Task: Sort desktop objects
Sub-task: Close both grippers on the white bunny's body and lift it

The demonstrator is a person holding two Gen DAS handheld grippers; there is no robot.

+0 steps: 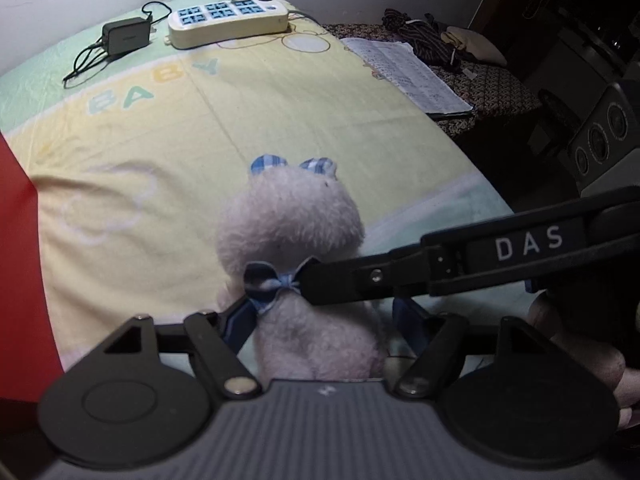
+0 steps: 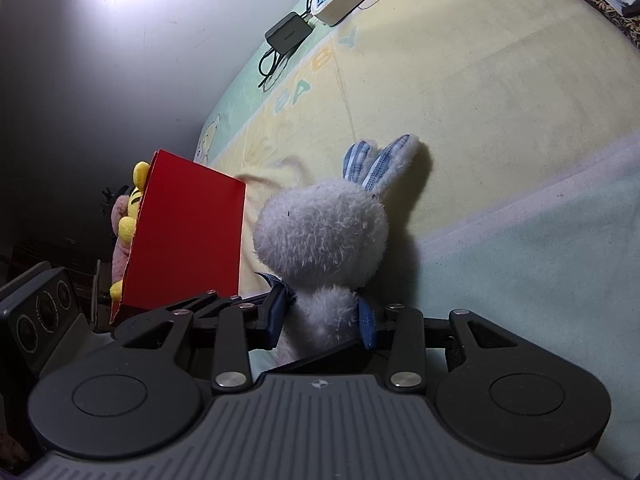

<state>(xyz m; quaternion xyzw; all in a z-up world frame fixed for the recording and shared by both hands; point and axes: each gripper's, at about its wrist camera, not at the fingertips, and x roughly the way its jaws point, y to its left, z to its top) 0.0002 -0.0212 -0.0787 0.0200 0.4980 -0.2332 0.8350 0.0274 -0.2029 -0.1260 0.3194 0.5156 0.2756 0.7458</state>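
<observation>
Left gripper: jaws spread wide either side of plush rabbit, my read is not clamped. Right gripper: blue pads pressed on rabbit's body, gripping it. Rabbit sits upright on yellow BABY sheet, between both sets of fingers. Red box just left of rabbit, plush toys behind it.

Home bedroom, prob. a kid's: bed w/ pastel sheet printed "BABY", cream power strip and black charger lying on it, plush toys in a red box, bare wall alongside.
</observation>
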